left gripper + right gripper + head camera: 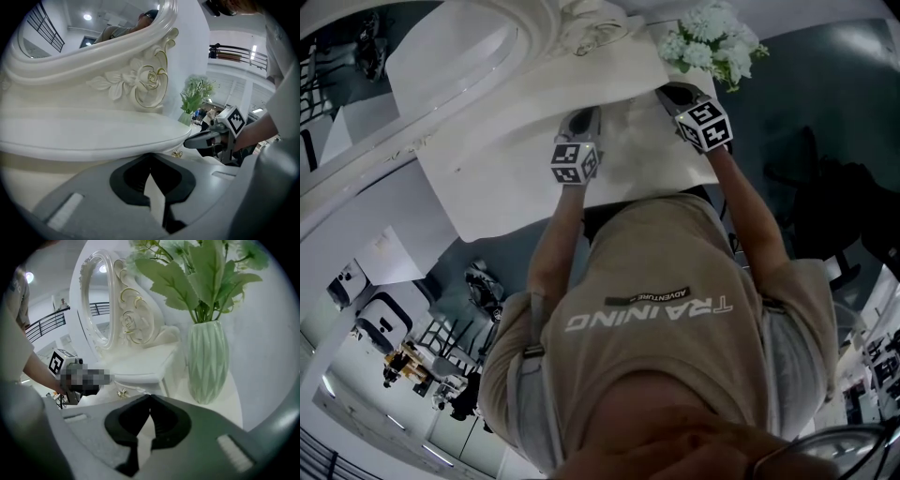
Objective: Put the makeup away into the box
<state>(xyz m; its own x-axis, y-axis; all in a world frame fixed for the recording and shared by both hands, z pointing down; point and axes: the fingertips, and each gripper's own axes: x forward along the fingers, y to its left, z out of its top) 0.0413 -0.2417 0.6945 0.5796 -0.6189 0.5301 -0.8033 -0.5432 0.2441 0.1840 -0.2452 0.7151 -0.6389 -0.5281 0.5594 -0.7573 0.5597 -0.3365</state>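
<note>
Both claws are closed and empty: left gripper (150,157) and right gripper (150,398), over the white dressing table (506,169). Makeup and box appear in no view. Recommendation: locate them first, open the jaws before approaching, and avoid the vase (208,362).

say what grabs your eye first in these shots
An ornate white mirror with a carved, gold-edged rose stands on the white dressing table. A ribbed green vase of flowers stands to its right. The left gripper and right gripper are held over the table, fingers together and empty.
</note>
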